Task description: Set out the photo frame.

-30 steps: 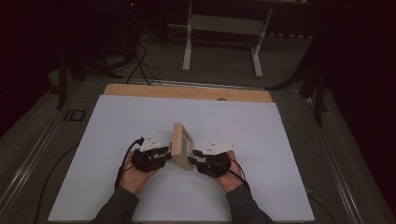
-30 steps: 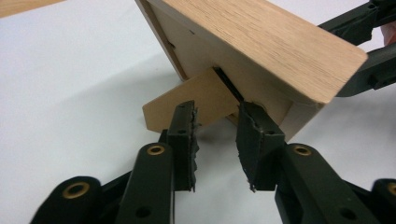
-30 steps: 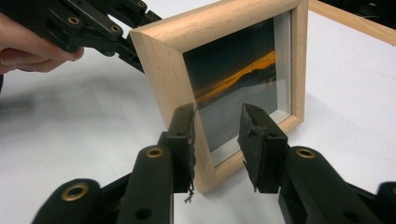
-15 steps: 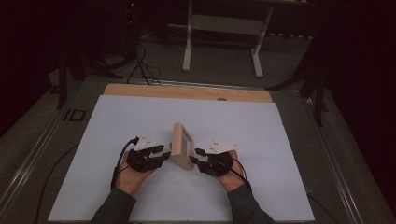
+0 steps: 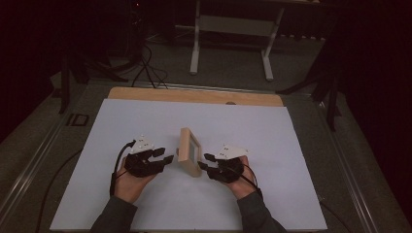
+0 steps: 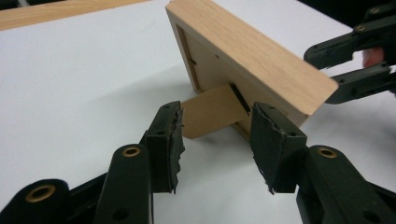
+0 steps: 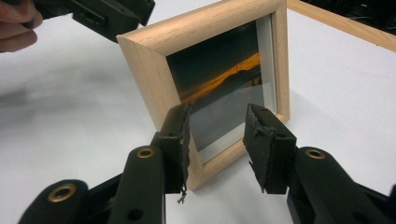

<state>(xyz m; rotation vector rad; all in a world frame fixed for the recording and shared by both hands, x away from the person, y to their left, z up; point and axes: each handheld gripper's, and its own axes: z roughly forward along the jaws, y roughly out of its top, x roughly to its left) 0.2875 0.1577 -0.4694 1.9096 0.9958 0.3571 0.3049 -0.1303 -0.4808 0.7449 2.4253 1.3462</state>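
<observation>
Now apart | left gripper [image 5: 166, 156] backed off picture frame [image 5: 188, 151] | frame standing

Small light-wood picture frame [image 5: 188, 152], upright on its rear cardboard stand [image 6: 212, 112], sunset photo behind glass.

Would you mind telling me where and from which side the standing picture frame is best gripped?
Probably the wooden border of the picture frame, pinched front to back from above or across a side edge. It stands upright, leaning on its cardboard easel leg, so that rim is exposed. The leg looks thin, the glass slick. Both the left gripper and the right gripper are open and near.
</observation>
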